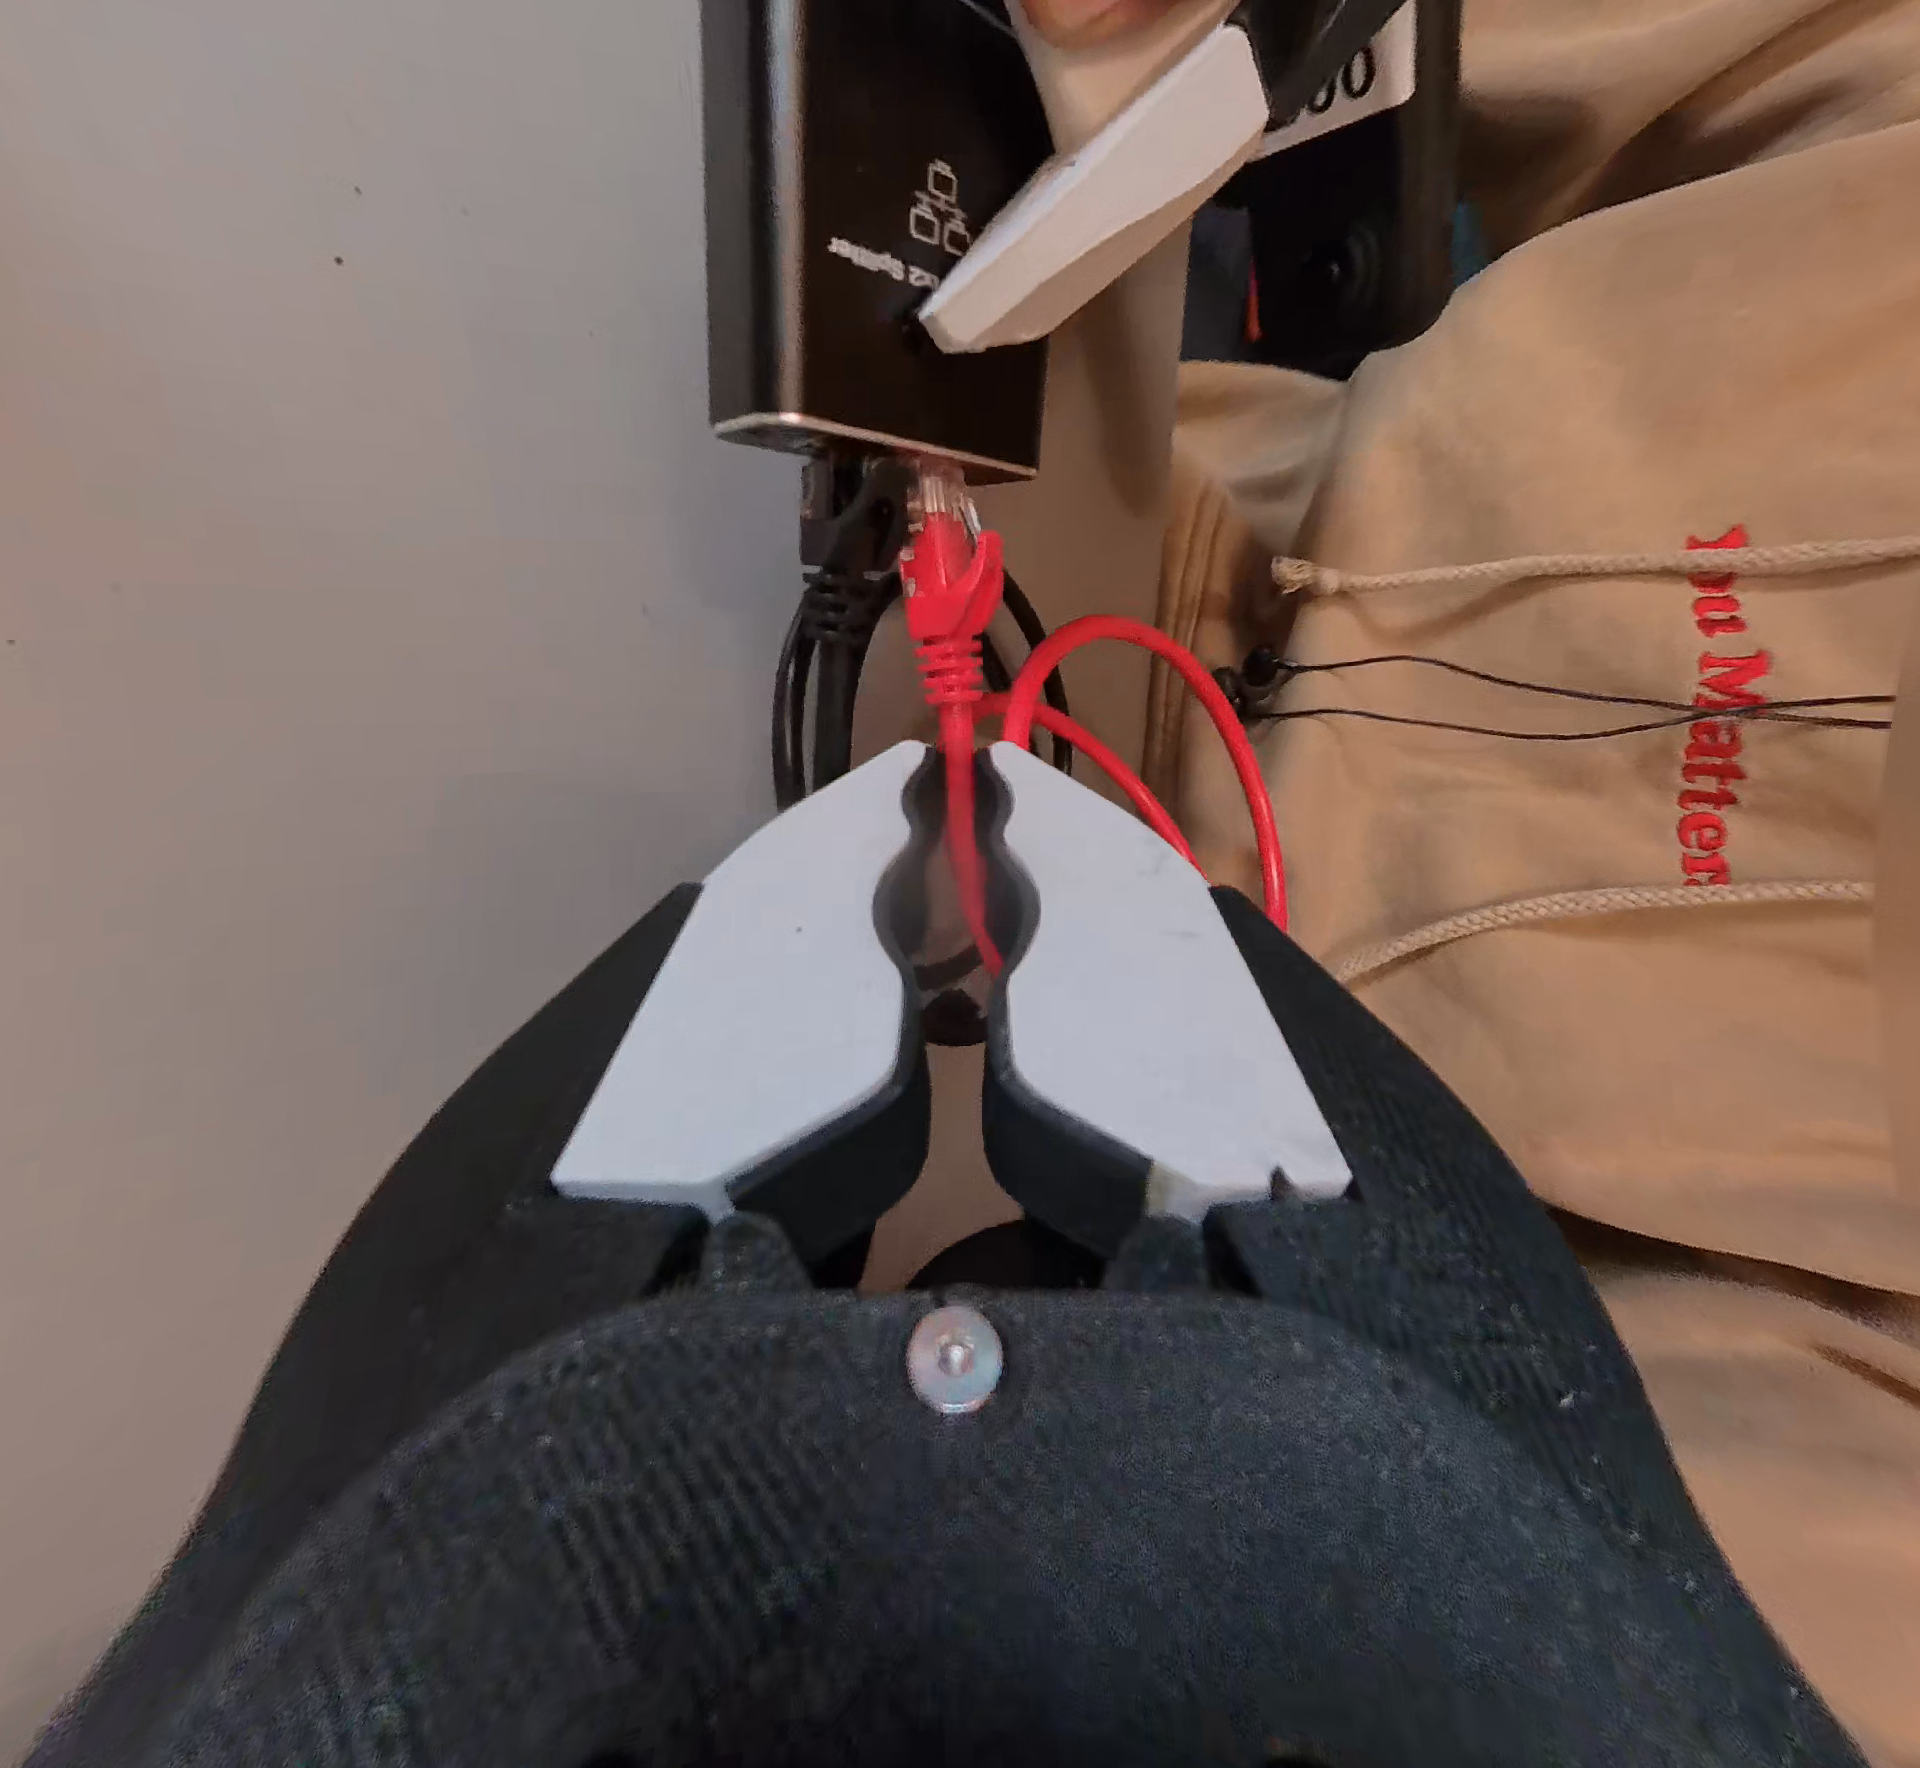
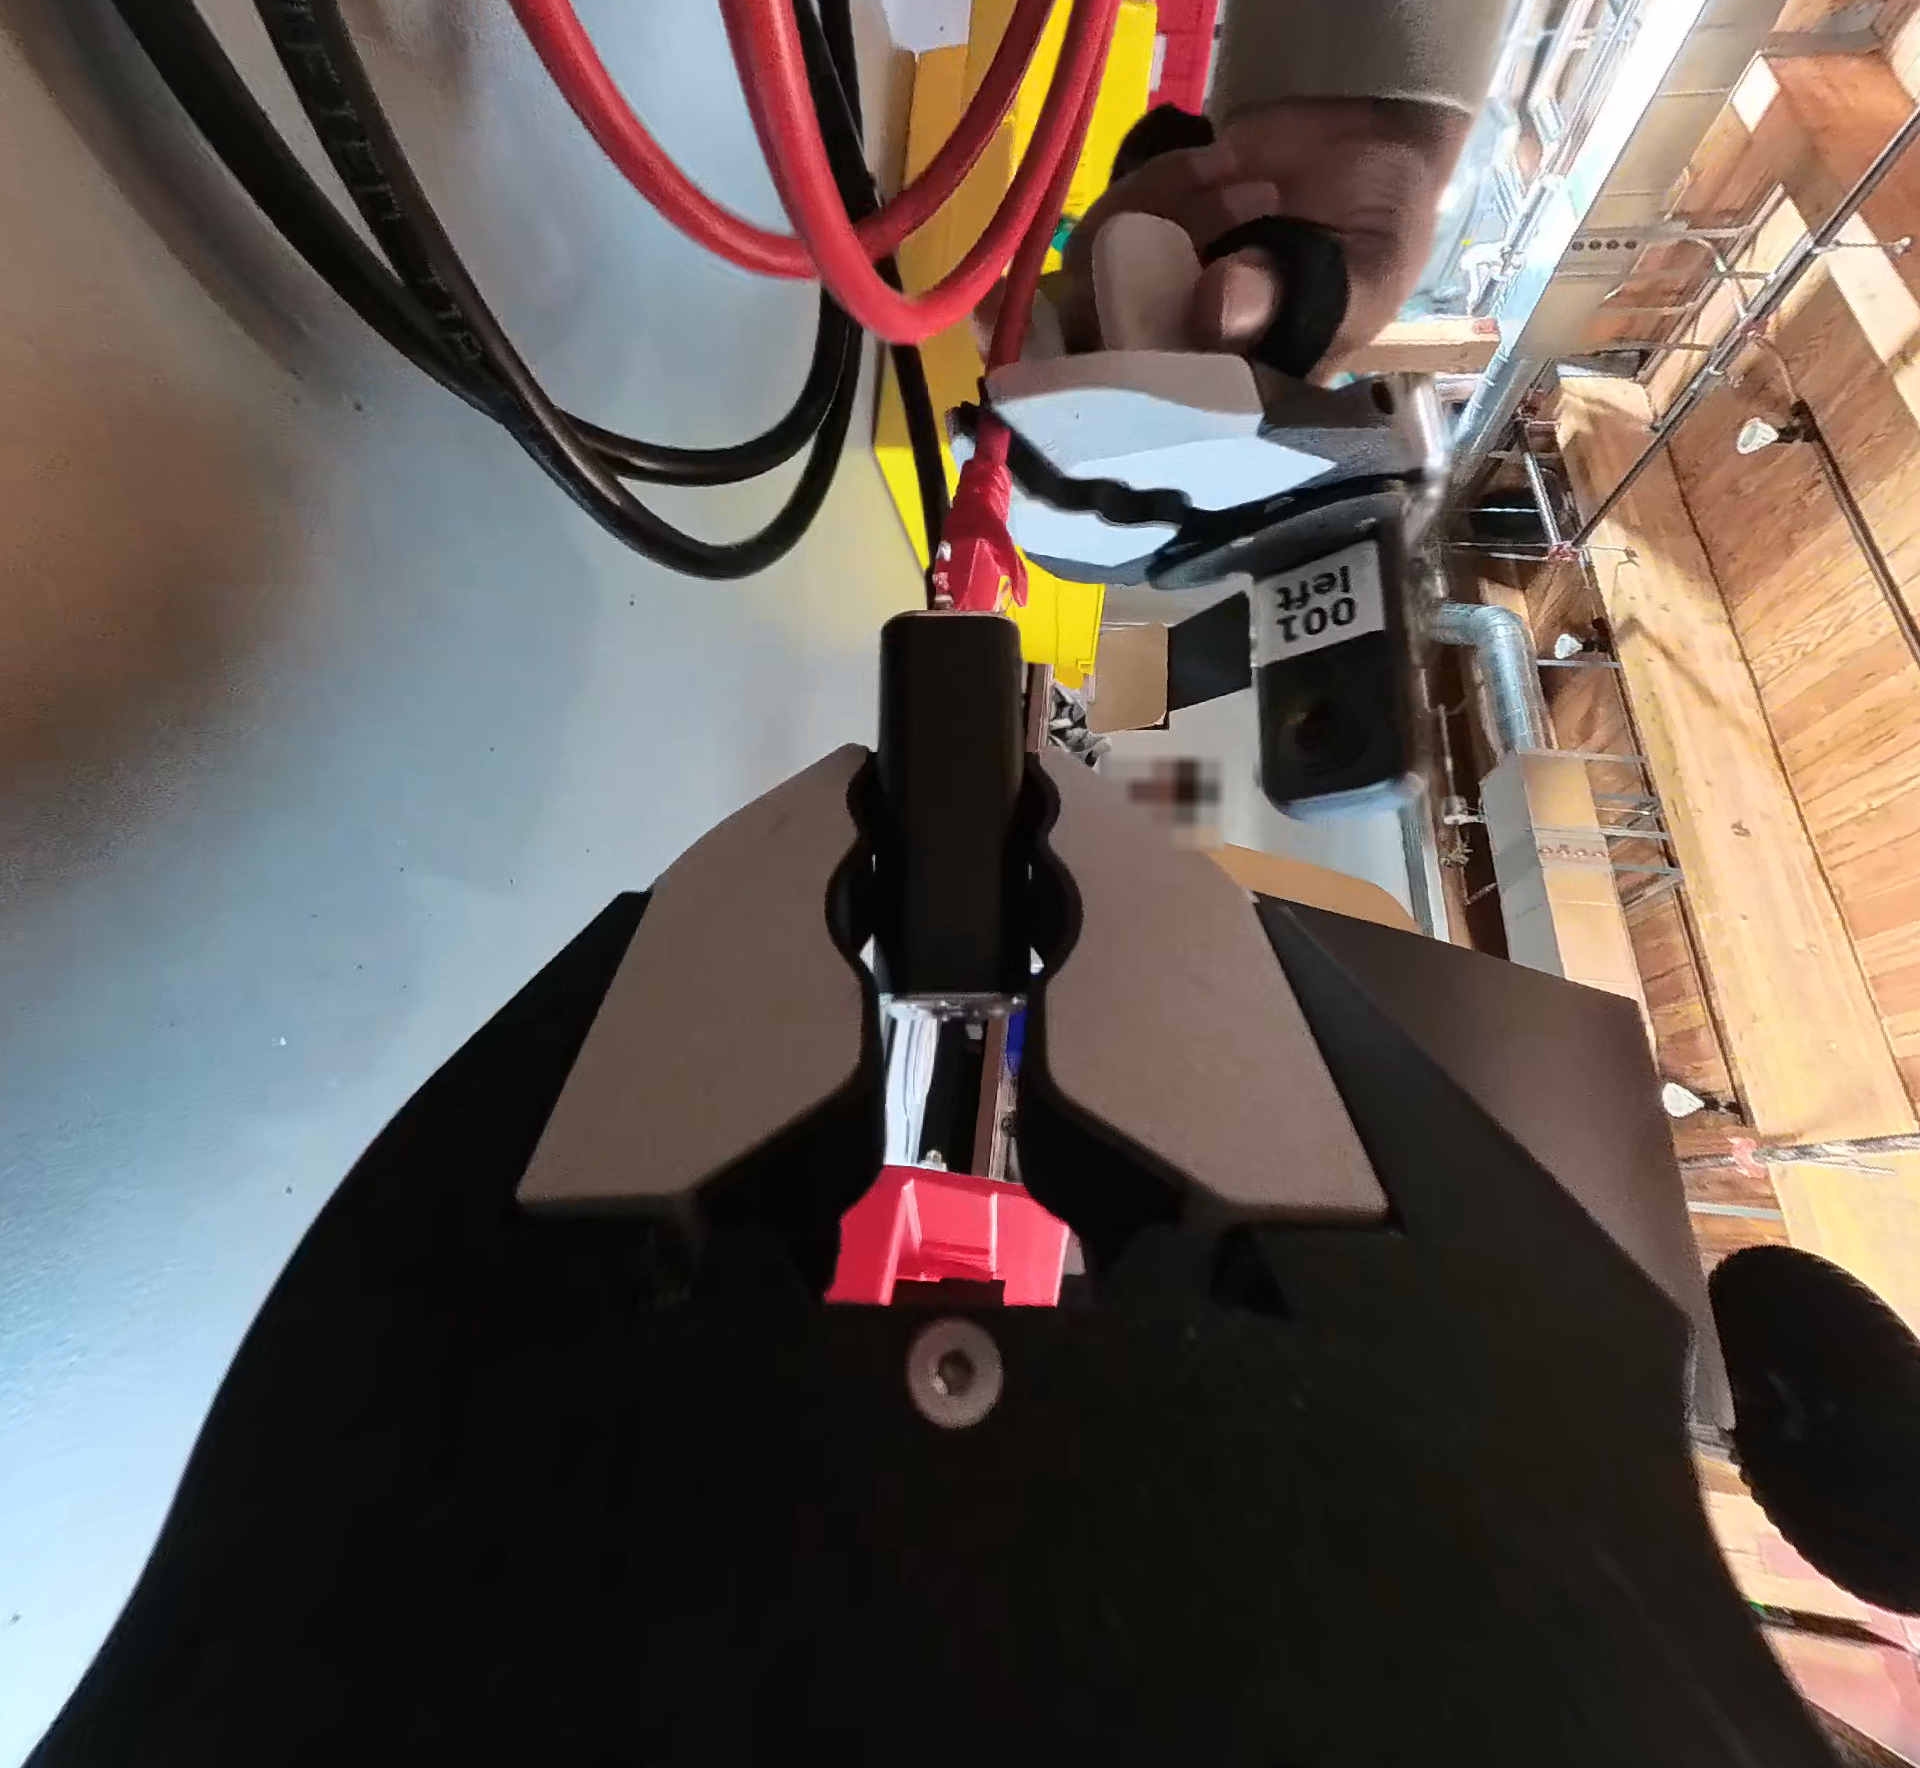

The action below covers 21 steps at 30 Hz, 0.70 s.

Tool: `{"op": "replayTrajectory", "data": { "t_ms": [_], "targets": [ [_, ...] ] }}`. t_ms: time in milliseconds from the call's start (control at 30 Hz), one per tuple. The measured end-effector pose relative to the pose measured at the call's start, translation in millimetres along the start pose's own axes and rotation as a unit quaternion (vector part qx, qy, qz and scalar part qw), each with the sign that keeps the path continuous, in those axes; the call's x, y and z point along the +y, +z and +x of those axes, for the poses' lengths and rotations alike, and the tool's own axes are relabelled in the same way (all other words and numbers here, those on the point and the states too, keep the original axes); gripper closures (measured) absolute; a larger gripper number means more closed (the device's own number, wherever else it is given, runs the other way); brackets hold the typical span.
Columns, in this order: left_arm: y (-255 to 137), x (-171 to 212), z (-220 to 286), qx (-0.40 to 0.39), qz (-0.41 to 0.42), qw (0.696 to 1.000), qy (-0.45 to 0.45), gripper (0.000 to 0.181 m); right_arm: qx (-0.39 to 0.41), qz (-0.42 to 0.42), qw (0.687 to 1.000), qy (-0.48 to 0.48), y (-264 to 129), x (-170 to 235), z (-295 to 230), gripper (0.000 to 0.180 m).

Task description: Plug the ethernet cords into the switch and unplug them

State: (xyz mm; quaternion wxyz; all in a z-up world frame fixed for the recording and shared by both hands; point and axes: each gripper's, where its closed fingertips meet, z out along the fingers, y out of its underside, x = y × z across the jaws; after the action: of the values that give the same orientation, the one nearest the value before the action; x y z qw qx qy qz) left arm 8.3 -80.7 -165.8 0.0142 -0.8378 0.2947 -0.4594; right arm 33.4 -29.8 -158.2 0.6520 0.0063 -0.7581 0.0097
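Observation:
The black switch (image 1: pixel 862 212) is a small metal box held in the air. My right gripper (image 2: pixel 951 773) is shut on its sides; one of its white fingers (image 1: pixel 1101 201) lies across the switch's face in the left wrist view. My left gripper (image 1: pixel 956 752) is shut on the red ethernet cord (image 1: pixel 961 845) just behind its red plug (image 1: pixel 951 575). That plug sits at the switch's port with its clear tip showing. A black plug (image 1: pixel 831 523) sits in the port beside it. In the right wrist view, the switch (image 2: pixel 951 783) has another red plug (image 2: pixel 951 1240) at its near end, and the left gripper (image 2: pixel 982 414) is beyond the switch.
A pale grey surface (image 1: pixel 312 471) lies to the left. A person in a tan hoodie (image 1: pixel 1558 991) fills the right side. Loops of black cable (image 2: pixel 520 368) and red cable (image 2: pixel 790 160) hang by a yellow box (image 2: pixel 997 160). Wooden boards and metal rails (image 2: pixel 1714 679) are at the right. My right fingertips sit around 6 cm from my left ones.

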Motion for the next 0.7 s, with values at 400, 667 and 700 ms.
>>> {"op": "replayTrajectory", "data": {
  "t_ms": [400,667,700],
  "targets": [
    [-7.3,-7.6,-6.2,0.096,0.159,0.981,-0.058,0.176,0.004,0.01,1.0,0.004,-3.2,-7.3,2.6,0.155],
    [-9.2,-10.2,-14.6,0.113,0.249,0.954,-0.126,0.176,0.004,0.002,1.0,-0.009,-1.7,-6.6,-0.9,0.155],
    [-9.8,-10.8,-15.6,0.112,0.261,0.949,-0.133,0.176,0.007,-0.001,1.0,-0.011,-1.3,-5.5,-1.0,0.155]
  ]
}}
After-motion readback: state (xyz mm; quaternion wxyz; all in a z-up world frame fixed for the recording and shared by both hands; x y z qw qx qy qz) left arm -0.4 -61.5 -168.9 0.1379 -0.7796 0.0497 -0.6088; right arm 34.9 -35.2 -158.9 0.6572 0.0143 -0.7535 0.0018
